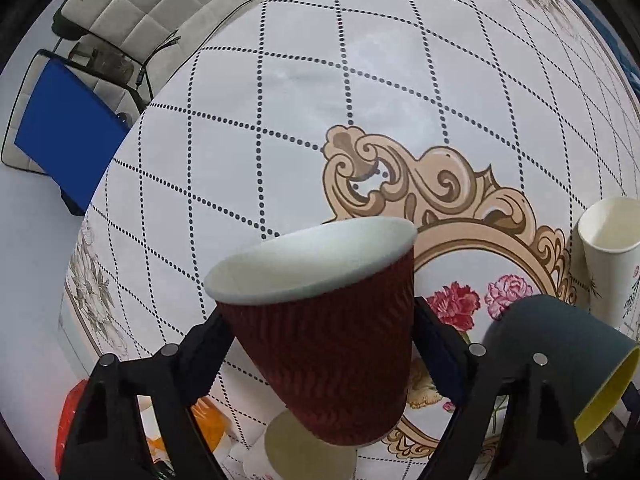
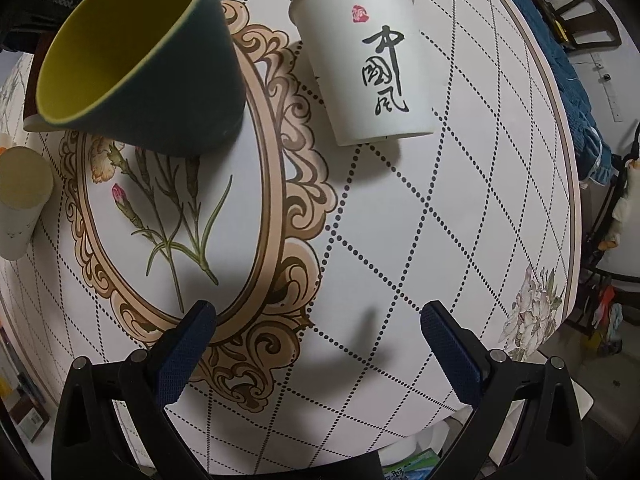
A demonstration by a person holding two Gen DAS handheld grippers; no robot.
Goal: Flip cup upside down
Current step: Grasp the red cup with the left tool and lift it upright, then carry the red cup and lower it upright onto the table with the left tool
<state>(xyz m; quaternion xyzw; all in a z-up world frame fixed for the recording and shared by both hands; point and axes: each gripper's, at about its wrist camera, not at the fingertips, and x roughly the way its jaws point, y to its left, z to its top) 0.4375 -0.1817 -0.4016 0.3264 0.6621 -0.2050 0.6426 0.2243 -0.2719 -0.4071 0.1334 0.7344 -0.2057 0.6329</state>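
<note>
The left gripper [image 1: 320, 344] is clamped on the red cup [image 1: 324, 332], its 2 fingers pressing the ribbed wall from either side. The cup is held above the table [image 1: 280, 92], rim up and tipped a little, so the flip looks barely begun: it is gripped and raised, but the turn-over and the set-down on its rim are both left to do.

The right gripper [image 2: 318, 344] hangs over the table with its jaws spread wide and nothing between them.

3 other cups share the table. The dark cup [image 2: 160, 76] with a yellow inside stands upright on the oval flower print. The white cup [image 2: 364, 64] stands upright beside it and carries brushed Chinese writing, 中國風, under a small red seal whose characters are too small to read. A pale cup [image 2: 20, 200] near the edge appears to be already bottom-up; its small marks cannot be read.
</note>
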